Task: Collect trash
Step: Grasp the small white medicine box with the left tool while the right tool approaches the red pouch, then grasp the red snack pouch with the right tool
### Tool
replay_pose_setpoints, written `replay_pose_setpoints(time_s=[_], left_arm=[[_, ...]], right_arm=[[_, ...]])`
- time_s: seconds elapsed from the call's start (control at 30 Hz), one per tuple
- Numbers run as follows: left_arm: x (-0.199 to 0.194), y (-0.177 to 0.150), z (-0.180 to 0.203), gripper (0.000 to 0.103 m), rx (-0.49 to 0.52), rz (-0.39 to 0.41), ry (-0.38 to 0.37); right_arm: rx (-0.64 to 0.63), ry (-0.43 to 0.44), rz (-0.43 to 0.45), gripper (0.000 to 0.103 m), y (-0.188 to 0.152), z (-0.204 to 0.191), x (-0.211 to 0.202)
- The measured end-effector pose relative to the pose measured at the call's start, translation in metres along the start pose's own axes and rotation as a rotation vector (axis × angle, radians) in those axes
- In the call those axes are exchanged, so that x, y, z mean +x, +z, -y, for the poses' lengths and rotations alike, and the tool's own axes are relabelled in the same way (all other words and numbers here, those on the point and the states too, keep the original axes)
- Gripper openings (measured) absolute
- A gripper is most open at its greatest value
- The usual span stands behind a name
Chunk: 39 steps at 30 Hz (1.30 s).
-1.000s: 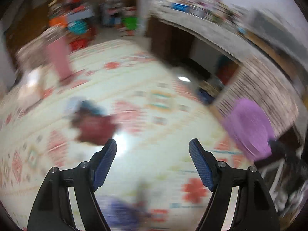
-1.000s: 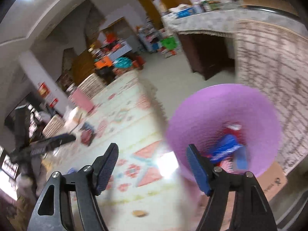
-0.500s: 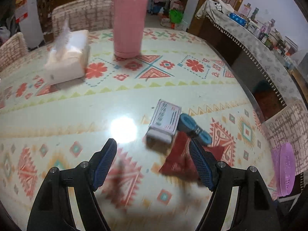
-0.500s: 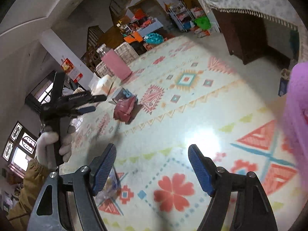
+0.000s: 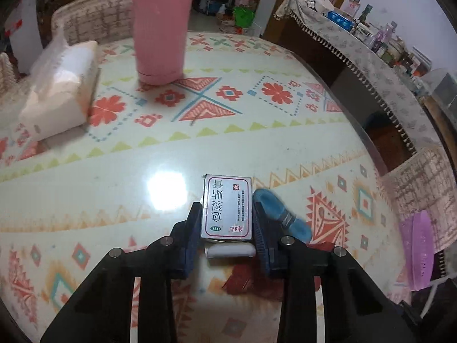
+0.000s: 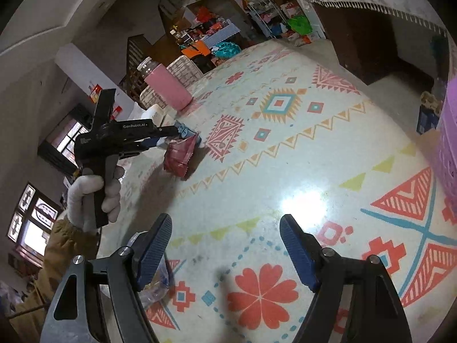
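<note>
Grasp step. Left gripper [image 5: 227, 225], jaws just closing, clamps the flat white medicine carton with red lettering [image 5: 227, 208], which lies near the patterned table's right edge [image 5: 354, 131]. Right gripper [image 6: 225, 245] spread, empty. Next, probably: lift clear, carry to purple perforated plastic basket [image 5: 420, 248] beyond that edge.

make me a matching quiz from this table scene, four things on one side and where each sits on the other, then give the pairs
Things:
1. medicine box
2. pink bottle
3. tissue pack
4. red wrapper

Places:
A. far side of the table, standing upright
B. between the left tool's fingers
C. left of the pink bottle in the left wrist view
D. lying on the table just beside the left tool's tip

Pairs: 1-B, 2-A, 3-C, 4-D
</note>
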<state>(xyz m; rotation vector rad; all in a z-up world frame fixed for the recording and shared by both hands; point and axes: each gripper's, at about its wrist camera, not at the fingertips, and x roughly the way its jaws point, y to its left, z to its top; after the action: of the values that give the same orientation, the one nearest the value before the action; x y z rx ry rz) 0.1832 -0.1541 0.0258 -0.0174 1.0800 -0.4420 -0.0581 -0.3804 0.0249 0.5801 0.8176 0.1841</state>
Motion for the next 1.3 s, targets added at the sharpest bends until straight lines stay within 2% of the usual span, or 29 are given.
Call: replay_pose_setpoints(time_s=[0.17, 0.4, 0.5, 0.57, 0.7, 0.9, 1.13, 1.3], left_arm=[[-0.036, -0.025, -0.009, 0.033, -0.021, 0.03, -0.004], [-0.1, -0.089, -0.033, 0.033, -0.101, 0.09, -0.039], [-0.112, -0.109, -0.039, 0.033, -0.11, 0.114, -0.031], [-0.116, -0.118, -0.043, 0.033, -0.116, 0.122, -0.029], [-0.12, -0.126, -0.058, 0.033, -0.148, 0.14, -0.04], [-0.121, -0.132, -0.081, 0.033, -0.213, 0.142, -0.084], [-0.124, -0.137, -0.102, 0.033, -0.27, 0.155, -0.125], [-0.123, -0.138, -0.111, 0.033, -0.3, 0.151, -0.142]], right_arm=[[-0.02, -0.019, 0.0, 0.082, 0.0, -0.003, 0.003], [-0.066, -0.047, -0.019, 0.085, -0.002, -0.011, 0.008], [-0.094, -0.083, -0.047, 0.086, -0.002, -0.019, 0.013], [-0.094, -0.062, -0.1, 0.086, 0.0, -0.025, 0.018], [-0.14, -0.063, -0.165, 0.086, 0.005, -0.046, 0.032], [-0.313, -0.186, -0.221, 0.089, 0.034, -0.077, 0.074], [-0.39, -0.253, -0.237, 0.091, 0.077, -0.086, 0.129], [-0.426, -0.275, -0.29, 0.092, 0.082, -0.096, 0.16]])
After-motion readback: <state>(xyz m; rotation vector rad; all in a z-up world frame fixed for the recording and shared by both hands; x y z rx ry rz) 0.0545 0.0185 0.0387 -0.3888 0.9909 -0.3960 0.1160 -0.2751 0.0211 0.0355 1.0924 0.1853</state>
